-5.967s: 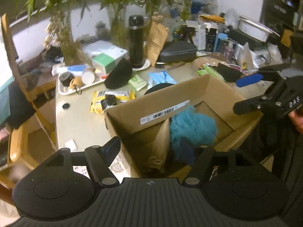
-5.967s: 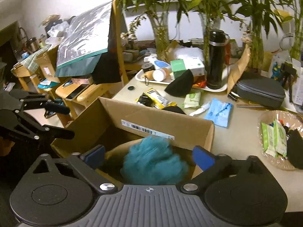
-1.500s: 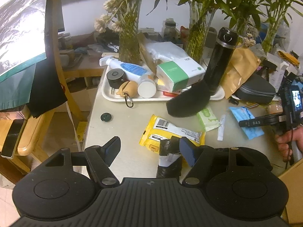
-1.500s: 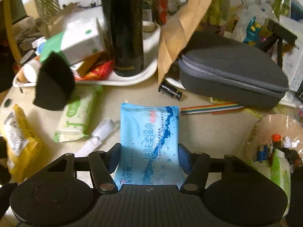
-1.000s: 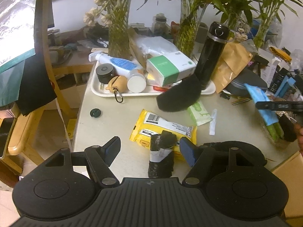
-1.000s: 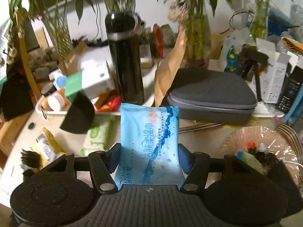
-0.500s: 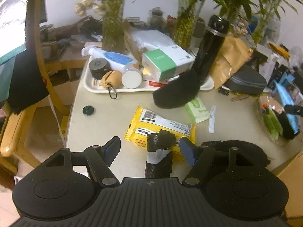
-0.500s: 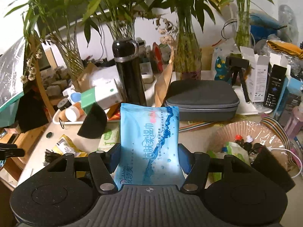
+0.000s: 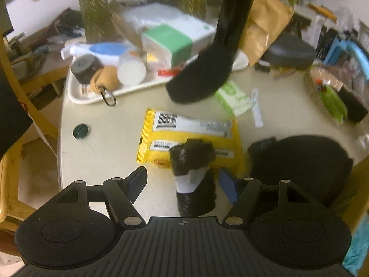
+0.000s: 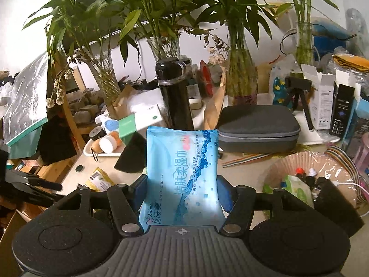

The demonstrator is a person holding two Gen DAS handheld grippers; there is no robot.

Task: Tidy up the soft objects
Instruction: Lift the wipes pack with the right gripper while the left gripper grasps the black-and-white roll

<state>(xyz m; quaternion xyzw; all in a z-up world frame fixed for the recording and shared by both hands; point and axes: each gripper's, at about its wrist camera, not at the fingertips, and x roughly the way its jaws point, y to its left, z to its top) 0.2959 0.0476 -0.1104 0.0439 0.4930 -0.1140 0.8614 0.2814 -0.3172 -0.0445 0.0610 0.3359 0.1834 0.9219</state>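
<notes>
Left wrist view: the left gripper (image 9: 183,181) hangs low over the table (image 9: 103,147) with its fingers spread wide and nothing clamped. Between them, at lower centre of the frame, stands a black roll (image 9: 193,175) with a white band, its crinkled top resting against the near edge of a yellow pack (image 9: 186,127) that lies flat mid-frame. The roll looks like thin folded film: light, easily squashed, a bit slick. Closing on its banded middle, where it is firmest, seems the best hold. A black sponge (image 9: 200,78) leans on the tray (image 9: 76,94) at upper centre, with a green pack (image 9: 233,97) just beside it on the right. A round black pad (image 9: 302,161) sits at lower right. The picture is blurred, so finer detail is uncertain.

Right wrist view: the right gripper (image 10: 182,191) is clamped on a blue wipes pack (image 10: 182,175), which stands upright in the centre of the frame, raised clear of the table. The fingers press its two long edges in the lower half. The pack looks soft, moist-filled and slippery-skinned; it bulges a little between the pads, so it could sag or slide if tipped sharply. At far left of the frame part of the left gripper shows, dark and blurred.
</notes>
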